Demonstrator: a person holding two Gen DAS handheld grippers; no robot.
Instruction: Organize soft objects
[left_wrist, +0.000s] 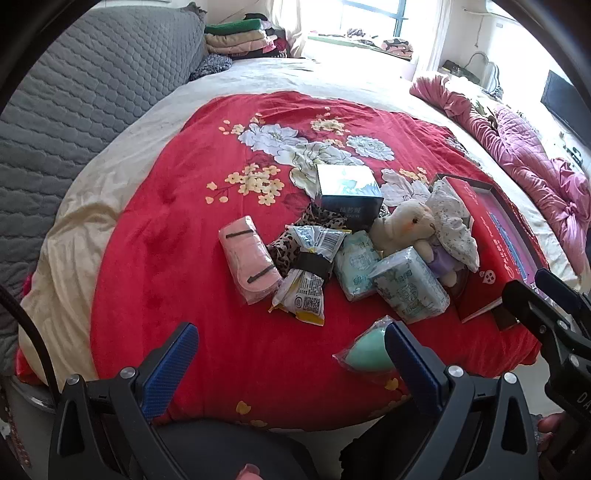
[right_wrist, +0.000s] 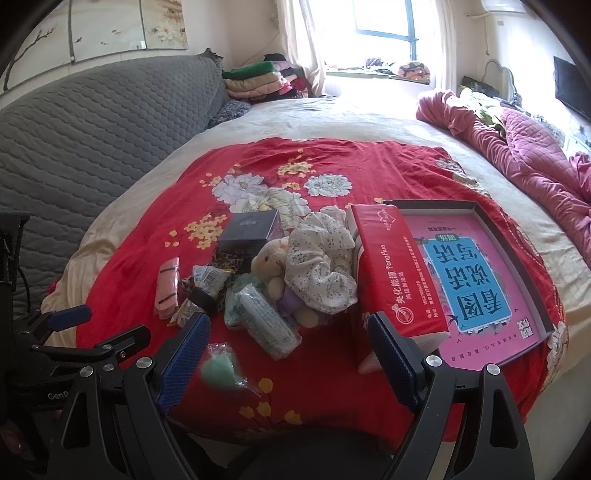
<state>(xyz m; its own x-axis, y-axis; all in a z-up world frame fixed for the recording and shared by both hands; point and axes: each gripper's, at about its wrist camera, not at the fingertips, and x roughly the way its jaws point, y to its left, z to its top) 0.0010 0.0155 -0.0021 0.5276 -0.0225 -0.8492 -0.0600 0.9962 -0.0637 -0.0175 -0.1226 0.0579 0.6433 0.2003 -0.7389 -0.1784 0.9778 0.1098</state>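
Observation:
A heap of soft things lies on the red floral blanket (left_wrist: 177, 236): a cream plush toy (left_wrist: 404, 225), a floral cloth (left_wrist: 452, 225), two tissue packs (left_wrist: 408, 291), a pink packet (left_wrist: 249, 260), a snack bag (left_wrist: 308, 273) and leopard fabric. A bagged green sponge (left_wrist: 364, 354) lies nearest, beside my left gripper (left_wrist: 290, 363), which is open and empty above the blanket's near edge. My right gripper (right_wrist: 290, 349) is open too, empty, short of the sponge (right_wrist: 218, 367) and tissue pack (right_wrist: 267, 323). The plush toy (right_wrist: 269, 262) leans on the cloth (right_wrist: 321, 266).
An open red box (right_wrist: 391, 273) with a pink and blue book (right_wrist: 476, 284) inside lies at the right. A dark box (left_wrist: 349, 195) stands behind the heap. A grey quilted headboard (left_wrist: 74, 96) is left, a crumpled pink quilt (right_wrist: 524, 155) right, folded clothes at the back.

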